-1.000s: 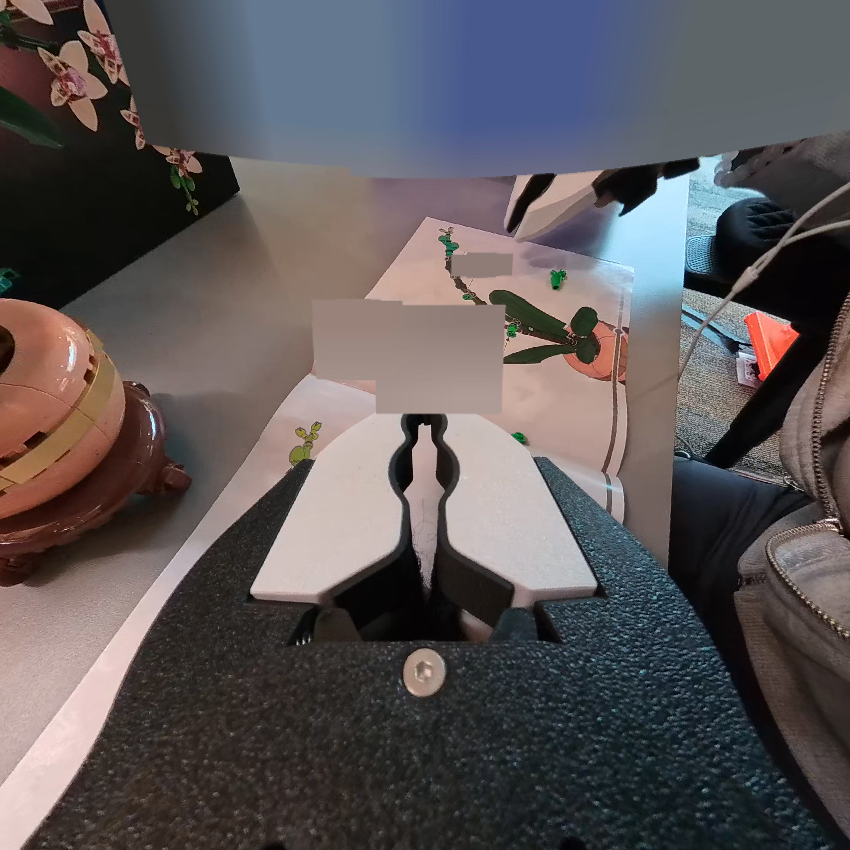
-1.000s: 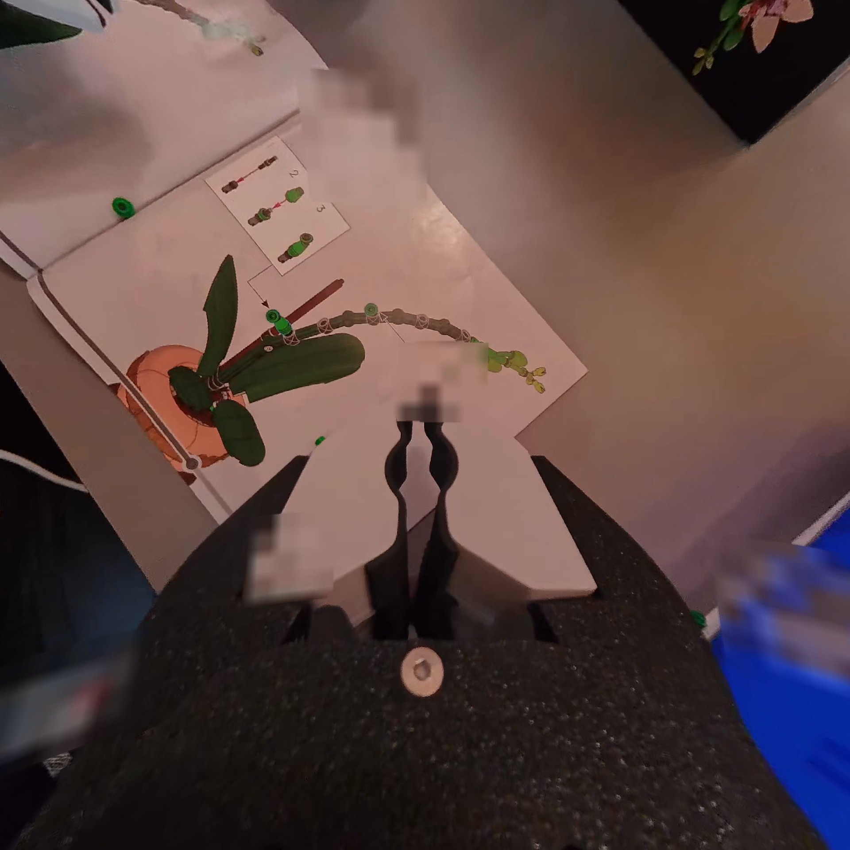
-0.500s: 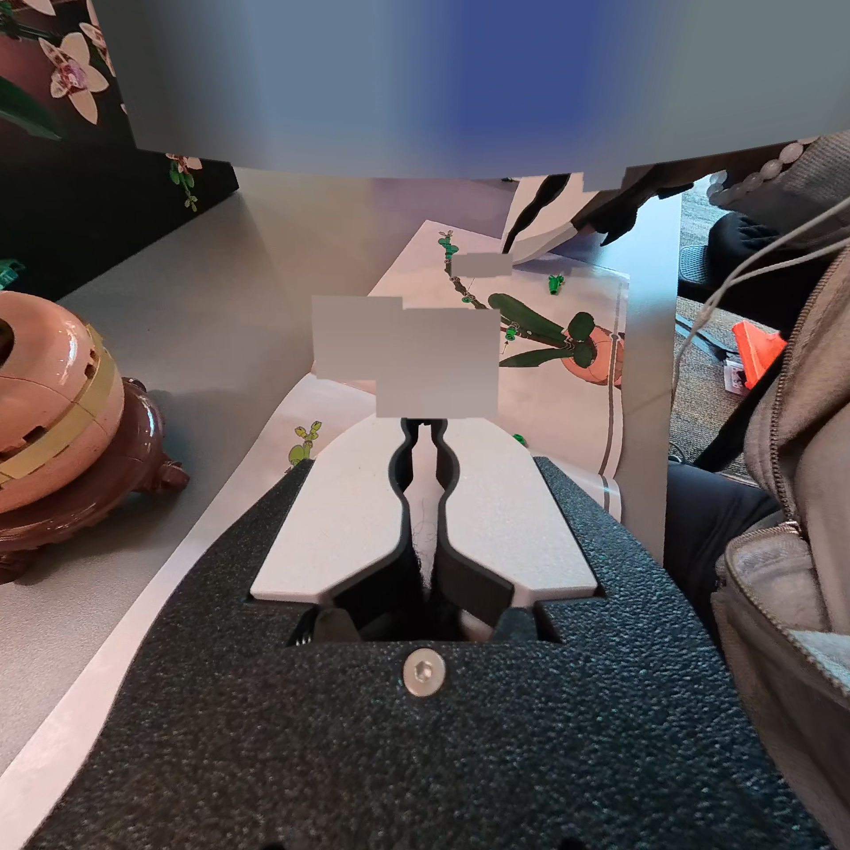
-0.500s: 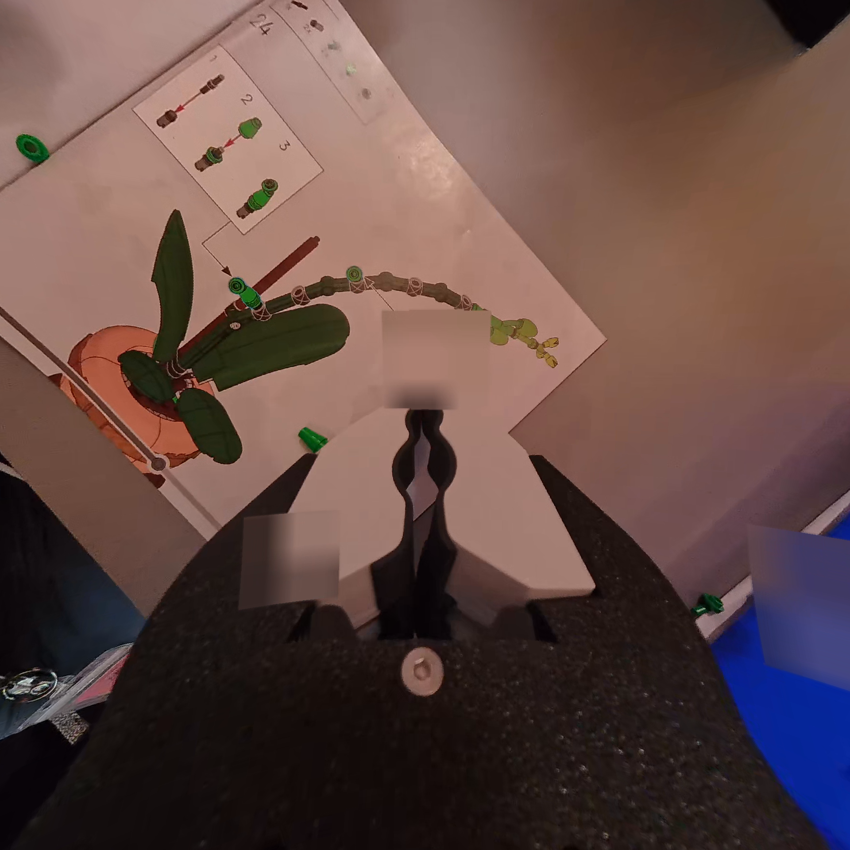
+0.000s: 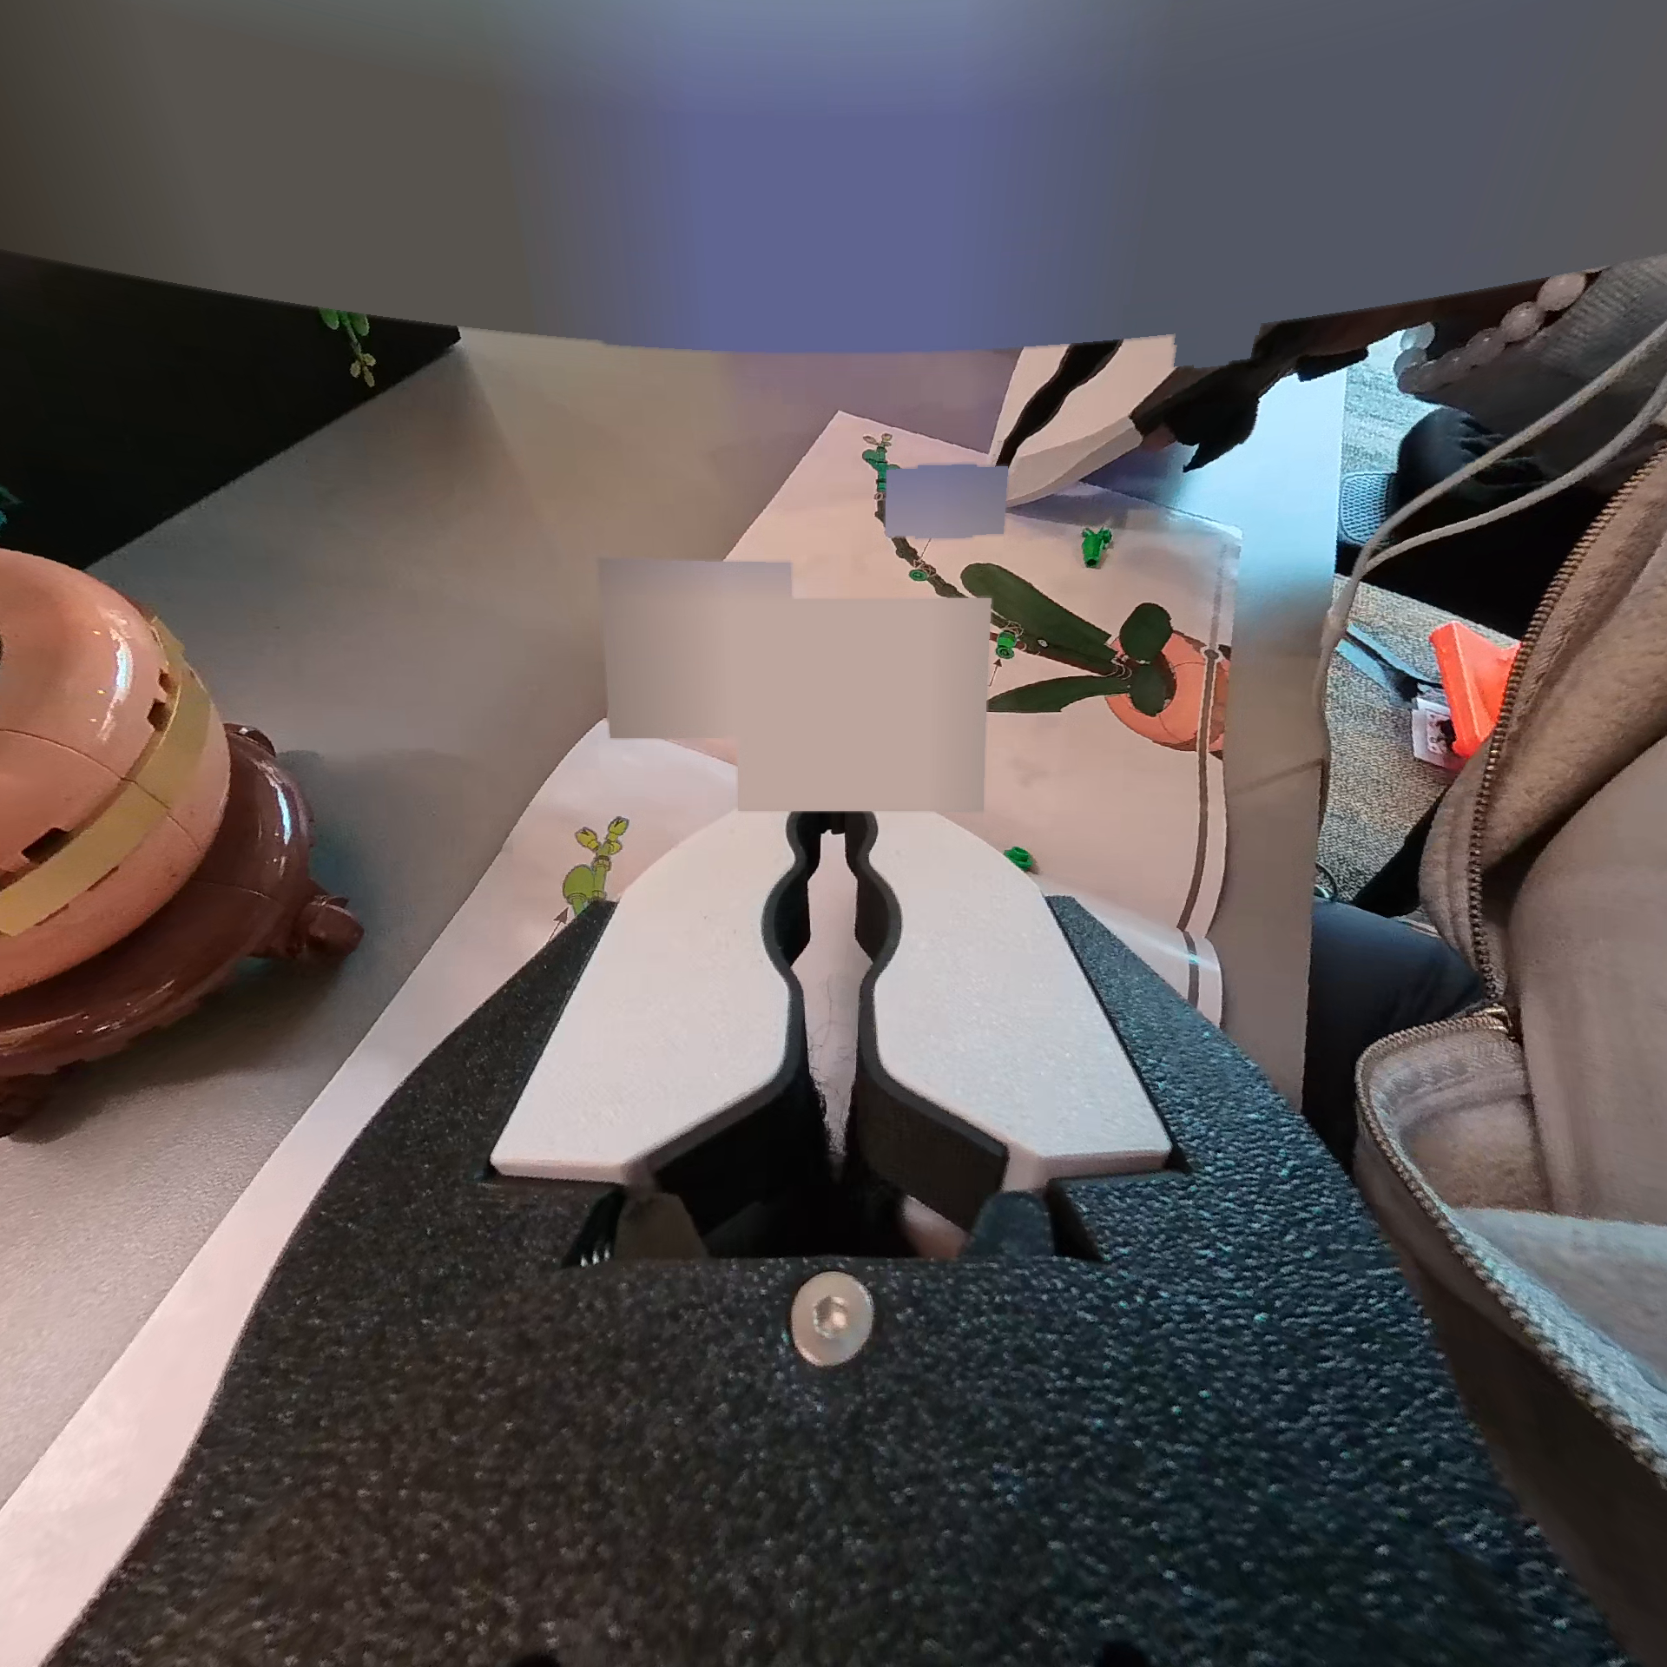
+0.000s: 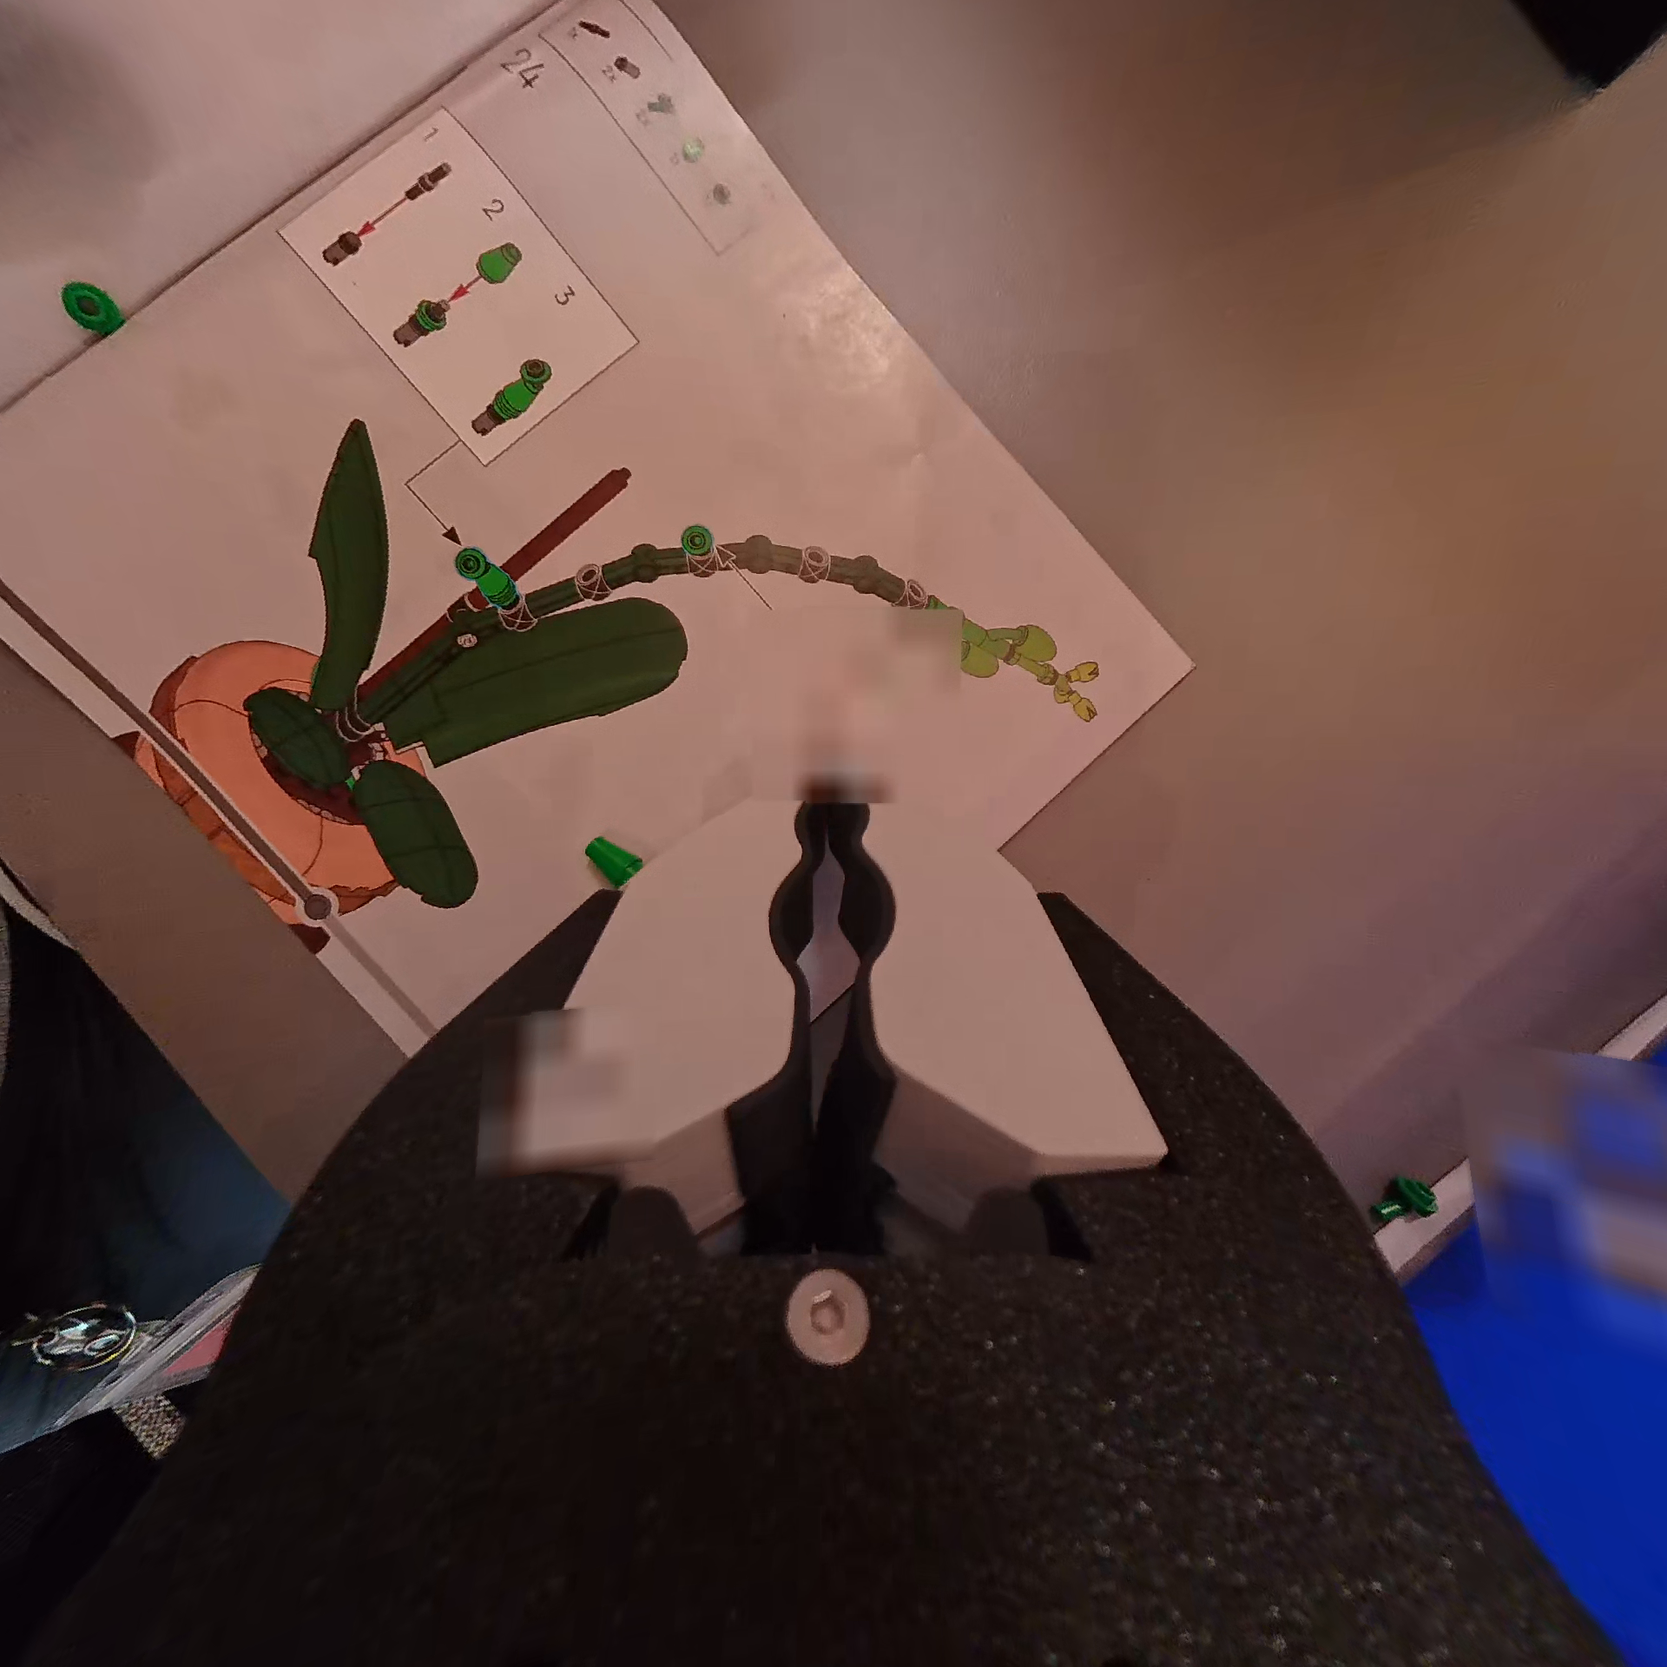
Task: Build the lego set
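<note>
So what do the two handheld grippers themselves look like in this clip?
Both match: the left gripper and right gripper each have a black pebble-textured body with a silver hex screw and two flat white fingers with wavy black-lined inner edges. A grey zip-up jacket shows beside the left one.

One instruction booklet (image 6: 794, 379) is lying open on the surface (image 6: 1263, 451), and three small loose green pieces are sitting about it in the right wrist view: a ring-shaped one (image 6: 90, 307), a cone-shaped one (image 6: 613, 861), and a darker one (image 6: 1403, 1200) at the edge of the blue area. One pink and brown pot model (image 5: 108, 812) is standing off to the side, and one dark box (image 5: 180, 388) printed with flowers is lying behind it.
</note>
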Tool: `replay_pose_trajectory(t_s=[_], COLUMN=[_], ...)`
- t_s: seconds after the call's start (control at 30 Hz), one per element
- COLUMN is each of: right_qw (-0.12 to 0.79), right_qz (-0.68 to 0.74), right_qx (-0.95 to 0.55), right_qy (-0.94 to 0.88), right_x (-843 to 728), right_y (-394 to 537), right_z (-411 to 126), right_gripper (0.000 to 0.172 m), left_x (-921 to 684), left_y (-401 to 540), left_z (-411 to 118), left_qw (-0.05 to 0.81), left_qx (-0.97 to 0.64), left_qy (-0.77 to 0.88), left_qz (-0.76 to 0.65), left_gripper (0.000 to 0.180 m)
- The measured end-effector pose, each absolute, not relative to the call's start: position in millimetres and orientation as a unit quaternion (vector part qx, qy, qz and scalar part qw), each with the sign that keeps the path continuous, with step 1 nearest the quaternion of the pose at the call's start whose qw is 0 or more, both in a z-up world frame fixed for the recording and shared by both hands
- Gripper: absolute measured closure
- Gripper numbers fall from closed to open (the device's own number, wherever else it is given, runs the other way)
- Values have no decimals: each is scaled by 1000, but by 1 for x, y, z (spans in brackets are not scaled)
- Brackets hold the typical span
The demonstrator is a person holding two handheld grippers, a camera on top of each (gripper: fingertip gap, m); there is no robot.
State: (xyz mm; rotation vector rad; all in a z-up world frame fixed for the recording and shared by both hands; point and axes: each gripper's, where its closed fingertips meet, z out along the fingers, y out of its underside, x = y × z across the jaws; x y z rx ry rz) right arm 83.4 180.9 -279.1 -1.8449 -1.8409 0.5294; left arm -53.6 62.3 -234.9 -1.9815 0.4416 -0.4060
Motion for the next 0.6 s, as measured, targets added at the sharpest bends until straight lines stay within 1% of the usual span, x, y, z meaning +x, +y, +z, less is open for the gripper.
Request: replay_pose_trajectory(t_s=[0.6], right_qw=[253], right_qz=[174], right_qx=[-666], right_qy=[-680], right_x=[83], right_y=[181], right_z=[-279], right_gripper=[172], left_x=[-52], left_y=[62], left_z=[-238], left_qw=[506], left_qx=[-827], left_qy=[193], left_qz=[-152], left_gripper=[176])
